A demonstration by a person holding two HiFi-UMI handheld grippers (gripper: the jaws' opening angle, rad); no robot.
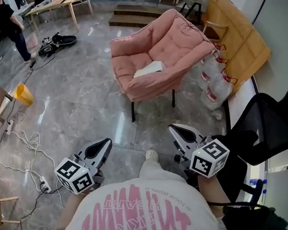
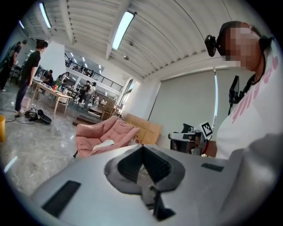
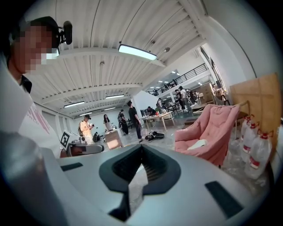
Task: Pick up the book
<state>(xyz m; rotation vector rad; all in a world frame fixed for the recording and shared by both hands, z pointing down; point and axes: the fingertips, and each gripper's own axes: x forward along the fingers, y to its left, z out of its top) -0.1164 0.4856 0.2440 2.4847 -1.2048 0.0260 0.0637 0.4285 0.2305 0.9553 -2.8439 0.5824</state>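
A white book (image 1: 149, 68) lies on the seat of a pink armchair (image 1: 166, 41) standing a few steps ahead on the grey floor. My left gripper (image 1: 107, 143) is held low at the left, jaws shut and empty, well short of the chair. My right gripper (image 1: 174, 128) is at the right, also shut and empty, pointing toward the chair. The left gripper view shows the book (image 2: 102, 144) on the chair (image 2: 110, 130) far off, and the right gripper (image 2: 185, 136) beside it. In the right gripper view the book (image 3: 197, 144) rests on the chair (image 3: 214, 130).
Water jugs (image 1: 216, 83) and cardboard sheets (image 1: 242, 38) stand right of the armchair. A black office chair (image 1: 275, 125) is close on my right. Cables and a power strip (image 1: 33, 150), a yellow bucket (image 1: 24, 94), a wooden table (image 1: 59, 0) and a person (image 1: 9, 22) are at the left.
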